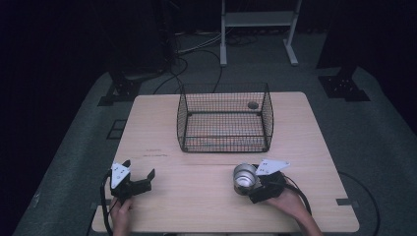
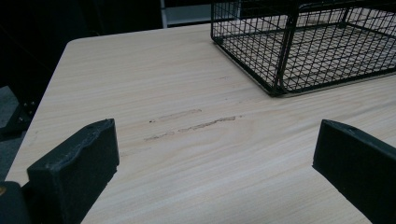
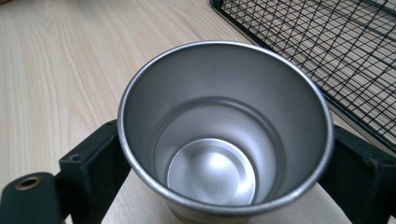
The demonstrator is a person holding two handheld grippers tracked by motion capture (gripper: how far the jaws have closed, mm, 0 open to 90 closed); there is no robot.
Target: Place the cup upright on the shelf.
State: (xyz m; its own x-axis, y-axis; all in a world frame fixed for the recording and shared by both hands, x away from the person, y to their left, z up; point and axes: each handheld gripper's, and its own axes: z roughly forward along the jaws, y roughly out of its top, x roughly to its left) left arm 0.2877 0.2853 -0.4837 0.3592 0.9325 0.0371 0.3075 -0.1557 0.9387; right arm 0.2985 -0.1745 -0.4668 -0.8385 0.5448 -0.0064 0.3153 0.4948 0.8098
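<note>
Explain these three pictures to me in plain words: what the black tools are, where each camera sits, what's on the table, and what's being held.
No robot here: a person holds a two-fingered gripper in each hand. The wide picture comes from a fixed camera above the wooden table, looking down. The other two come from cameras riding on the grippers, looking along their black fingers. On the table stands a black wire basket; I cannot tell what, if anything, lies in it. The left gripper is open over bare wood, fingers wide apart, holding nothing. The right gripper has its fingers on either side of a shiny metal cup, which is empty and seems gripped.
</note>
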